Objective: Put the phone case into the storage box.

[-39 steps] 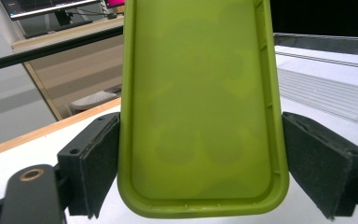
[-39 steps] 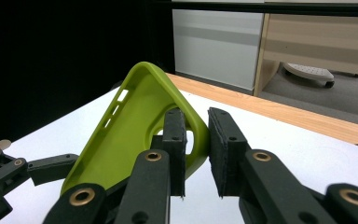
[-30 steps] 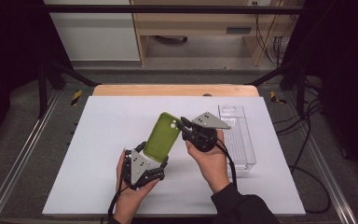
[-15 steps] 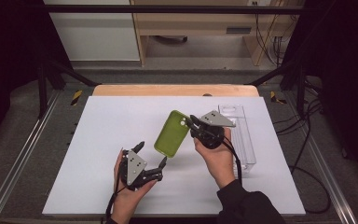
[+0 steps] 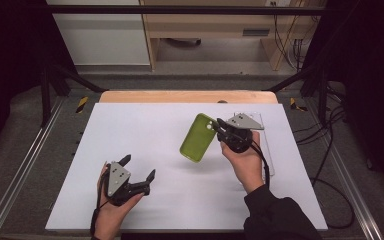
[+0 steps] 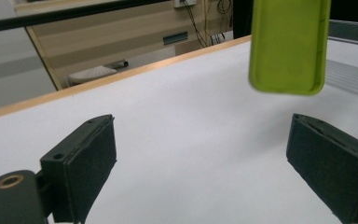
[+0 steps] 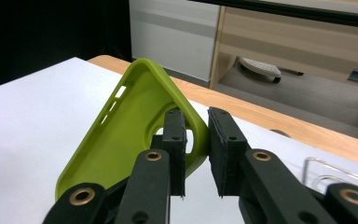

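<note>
The right gripper [image 5: 221, 125] clamps one edge of a lime-green soft plastic phone case [image 5: 198, 137] above the white table [image 5: 145, 130], while the left gripper [image 5: 139, 169] hangs wide open and empty.

Top of the lime-green soft plastic phone case [image 6: 288, 44] running off the left gripper view's upper edge, its lower rim blurring, clear plastic tray [image 5: 266, 150] lying partly behind the right hand [image 5: 244, 161] in the high view
</note>
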### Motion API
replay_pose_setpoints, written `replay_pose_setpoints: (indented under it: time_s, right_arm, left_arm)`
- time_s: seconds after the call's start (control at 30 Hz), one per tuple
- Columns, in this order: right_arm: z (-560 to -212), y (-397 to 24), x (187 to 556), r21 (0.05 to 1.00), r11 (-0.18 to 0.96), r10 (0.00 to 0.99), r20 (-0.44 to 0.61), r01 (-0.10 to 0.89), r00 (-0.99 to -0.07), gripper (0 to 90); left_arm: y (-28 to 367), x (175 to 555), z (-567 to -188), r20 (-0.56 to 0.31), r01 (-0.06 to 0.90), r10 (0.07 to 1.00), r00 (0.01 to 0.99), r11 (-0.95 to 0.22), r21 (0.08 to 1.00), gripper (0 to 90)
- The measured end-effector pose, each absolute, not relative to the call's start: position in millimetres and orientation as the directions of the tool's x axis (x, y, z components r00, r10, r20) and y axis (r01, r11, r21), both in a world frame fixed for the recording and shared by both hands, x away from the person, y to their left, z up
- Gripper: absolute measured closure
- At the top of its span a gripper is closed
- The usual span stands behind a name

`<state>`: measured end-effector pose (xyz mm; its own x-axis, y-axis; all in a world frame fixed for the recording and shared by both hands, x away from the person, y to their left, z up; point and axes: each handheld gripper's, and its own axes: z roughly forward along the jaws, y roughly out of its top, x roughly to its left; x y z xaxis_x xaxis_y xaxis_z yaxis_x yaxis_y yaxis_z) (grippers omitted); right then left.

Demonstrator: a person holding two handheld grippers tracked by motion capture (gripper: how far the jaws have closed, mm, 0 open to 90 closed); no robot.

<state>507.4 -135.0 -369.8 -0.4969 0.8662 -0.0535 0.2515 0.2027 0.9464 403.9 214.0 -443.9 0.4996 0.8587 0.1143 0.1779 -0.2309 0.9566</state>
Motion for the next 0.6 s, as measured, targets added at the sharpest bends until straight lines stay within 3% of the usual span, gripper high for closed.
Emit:
replay_pose_setpoints:
  time_s: [0.23, 0.6]
  right_arm:
    - [-364, -145, 513, 0.945, 0.226, 0.87, -0.086, 0.238, -0.485, 78.0]
    - [-358, -154, 522, 0.938, 0.266, 0.87, -0.135, 0.221, -0.474, 78.0]
  left_arm:
    - [243, 391, -442, 0.072, 0.184, 0.875, 0.478, -0.18, 0.966, 6.4]
    - [253, 390, -444, 0.053, 0.179, 0.89, 0.453, -0.149, 0.972, 6.4]
